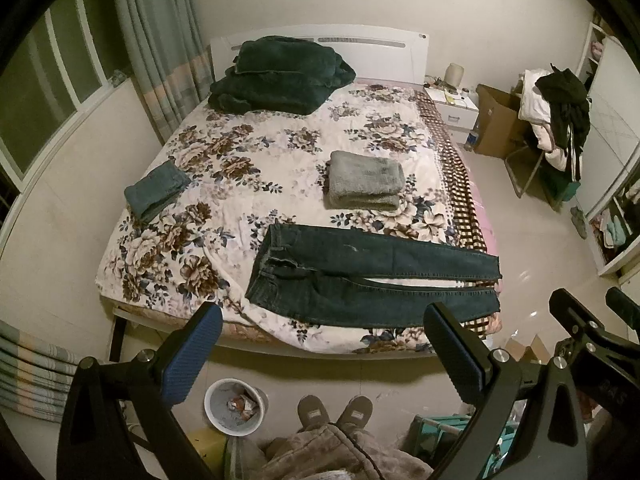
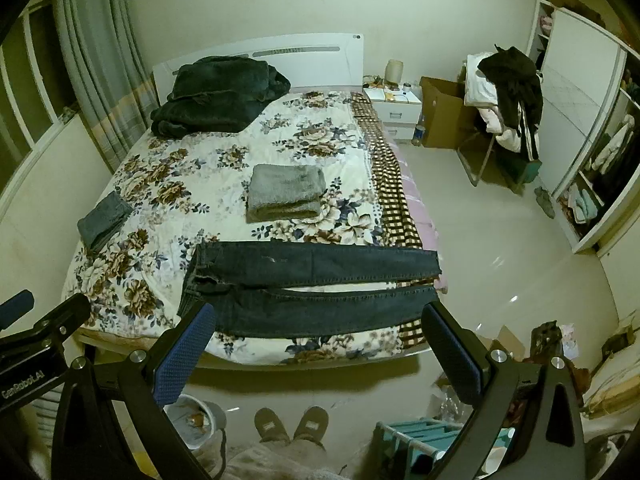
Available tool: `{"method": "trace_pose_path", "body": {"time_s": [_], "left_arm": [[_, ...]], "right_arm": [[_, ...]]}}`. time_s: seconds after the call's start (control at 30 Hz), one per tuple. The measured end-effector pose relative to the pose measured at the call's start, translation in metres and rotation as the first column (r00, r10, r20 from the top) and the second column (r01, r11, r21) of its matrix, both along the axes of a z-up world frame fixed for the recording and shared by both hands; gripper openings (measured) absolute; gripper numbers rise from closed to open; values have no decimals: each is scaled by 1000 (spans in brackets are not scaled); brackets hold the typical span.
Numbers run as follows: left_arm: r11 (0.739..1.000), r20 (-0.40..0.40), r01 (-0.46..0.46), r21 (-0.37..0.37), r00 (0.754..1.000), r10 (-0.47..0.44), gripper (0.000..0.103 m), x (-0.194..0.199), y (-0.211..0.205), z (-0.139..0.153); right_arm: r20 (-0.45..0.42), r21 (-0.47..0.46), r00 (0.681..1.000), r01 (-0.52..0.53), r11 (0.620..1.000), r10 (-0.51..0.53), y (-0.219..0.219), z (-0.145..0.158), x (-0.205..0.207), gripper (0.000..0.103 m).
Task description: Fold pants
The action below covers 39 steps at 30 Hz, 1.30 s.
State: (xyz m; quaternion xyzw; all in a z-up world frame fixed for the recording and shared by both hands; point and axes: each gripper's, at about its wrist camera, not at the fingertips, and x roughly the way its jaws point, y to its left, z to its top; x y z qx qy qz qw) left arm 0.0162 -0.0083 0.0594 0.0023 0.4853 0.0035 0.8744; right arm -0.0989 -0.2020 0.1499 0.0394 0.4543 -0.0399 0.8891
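Note:
Dark blue jeans (image 1: 372, 276) lie flat across the foot of the bed (image 1: 168, 264), waistband to the left, both legs stretched right with the cuffs at the bed's right edge. They also show in the right wrist view (image 2: 312, 292). My left gripper (image 1: 324, 328) is open and empty, held high above the bed's foot edge. My right gripper (image 2: 316, 328) is open and empty too, beside the left one, also above the near edge. Neither touches the jeans.
A folded grey towel (image 1: 366, 180) lies mid-bed, a folded blue cloth (image 1: 156, 192) at the left edge, a dark green blanket pile (image 1: 280, 76) at the headboard. A waste bin (image 1: 234, 406) and my slippers (image 1: 334, 410) are on the floor below. A chair with clothes (image 1: 556, 120) stands at right.

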Motion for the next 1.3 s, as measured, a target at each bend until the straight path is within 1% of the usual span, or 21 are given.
{"method": "trace_pose_path", "body": {"time_s": [0.17,0.23,0.27,0.33,0.4,0.5,0.53,0.6,0.63,0.7,0.73,0.8,0.83,0.9,0.93,1.0,1.03,1.1,1.2,1.23,1.3], "left_arm": [[1000,-11,-3,-1,1000,3,103,5,-6,7],[1000,1,-9,9,1000,9,103,7,-8,8],[1000,8,-13,14,1000,13,103,4,-9,3],[1000,10,-23,18,1000,23,103,14,-18,-11],[999,18,-41,18,999,40,103,26,-21,-25],[997,30,-60,39,998,59,103,51,-25,-45],[996,33,-67,57,997,65,103,64,-28,-55],[995,43,-70,70,997,68,103,78,-29,-65],[994,30,-73,80,997,71,103,92,-30,-76],[995,12,-67,70,998,67,103,105,-31,-87],[995,-3,-72,75,997,72,103,121,-31,-99],[995,-18,-65,73,998,67,103,137,-31,-111],[995,-26,-66,79,997,69,103,151,-32,-120],[996,-54,-55,70,997,59,103,179,-33,-139],[996,-60,-53,71,997,58,103,188,-34,-144],[997,-83,-37,67,996,43,103,213,-35,-161],[998,-103,-26,64,994,33,103,231,-36,-175],[998,-130,-8,66,991,17,103,250,-38,-187],[997,-179,33,69,984,-20,103,283,-44,-219],[997,-202,50,66,979,-35,103,297,-47,-235],[995,-233,68,68,971,-51,103,311,-49,-257]], "right_arm": [[-12,9,1000,-6,1000,6,-8,-4,8,103],[-10,9,1000,-4,1000,4,-8,-5,7,103],[-11,11,1000,0,1000,1,-10,-7,9,103],[-11,19,1000,6,1000,-6,-17,-14,16,103],[-10,18,1000,19,1000,-19,-26,-25,24,103],[-10,17,999,36,999,-36,-40,-46,43,103],[-10,20,999,36,999,-36,-48,-58,56,103],[-13,17,999,37,999,-36,-53,-73,75,103],[-12,11,999,40,999,-40,-56,-78,83,103],[-23,-8,998,51,999,-51,-61,-95,107,103],[-31,-9,998,54,999,-54,-64,-106,122,103],[-54,-22,996,65,998,-66,-69,-122,145,103],[-64,-20,995,69,997,-70,-73,-135,163,103],[-81,-35,993,86,996,-88,-76,-151,188,103],[-92,-37,991,93,995,-96,-79,-164,209,103],[-115,-46,987,112,993,-116,-82,-183,237,103],[-125,-46,985,118,992,-123,-84,-196,259,103],[-150,-69,978,137,988,-146,-84,-221,292,103],[-204,-52,966,154,987,-161,-84,-257,339,103],[-221,-53,962,153,987,-161,-83,-273,359,103],[-247,-77,955,147,986,-162,-81,-301,389,103]]}}
